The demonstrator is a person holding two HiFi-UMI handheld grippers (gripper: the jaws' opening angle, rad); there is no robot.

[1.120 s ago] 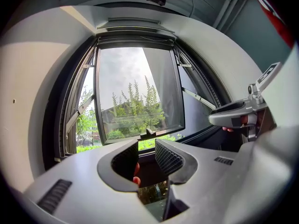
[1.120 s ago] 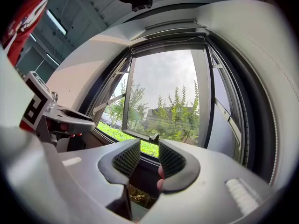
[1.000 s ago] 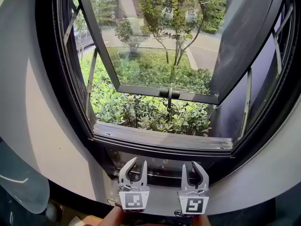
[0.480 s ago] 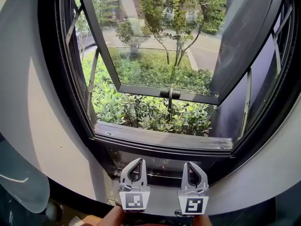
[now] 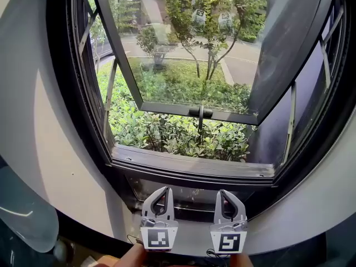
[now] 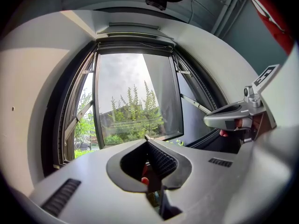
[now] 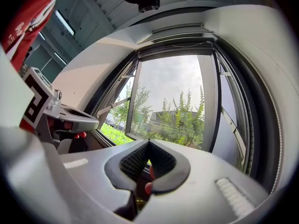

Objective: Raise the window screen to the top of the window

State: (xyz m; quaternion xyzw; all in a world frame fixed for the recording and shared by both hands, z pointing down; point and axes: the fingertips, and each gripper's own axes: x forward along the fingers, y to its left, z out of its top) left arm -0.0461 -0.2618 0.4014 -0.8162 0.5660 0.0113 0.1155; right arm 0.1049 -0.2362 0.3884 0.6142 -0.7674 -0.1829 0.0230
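The dark-framed window (image 5: 192, 168) fills the head view, with two sashes swung outward. No mesh shows across the opening, and I cannot tell where the screen sits. A dark bar (image 5: 189, 178) runs along the bottom of the frame. Below it my left gripper (image 5: 165, 189) and right gripper (image 5: 224, 192) stand side by side, both shut with nothing between the jaws, a little short of that bar. In the left gripper view the left gripper's (image 6: 147, 143) tips meet in front of the opening. The right gripper's (image 7: 148, 142) tips also meet in the right gripper view.
The left glass sash (image 5: 183, 49) carries a black handle (image 5: 200, 112) on its lower rail. The right sash (image 5: 289, 49) angles outward. Metal stay arms (image 5: 108, 93) brace the sides. Pale wall (image 5: 44, 149) surrounds the frame. Shrubs and a road lie outside.
Both grippers' jaws went from open to shut, with nothing caught between them. Neither hand has shifted noticeably.
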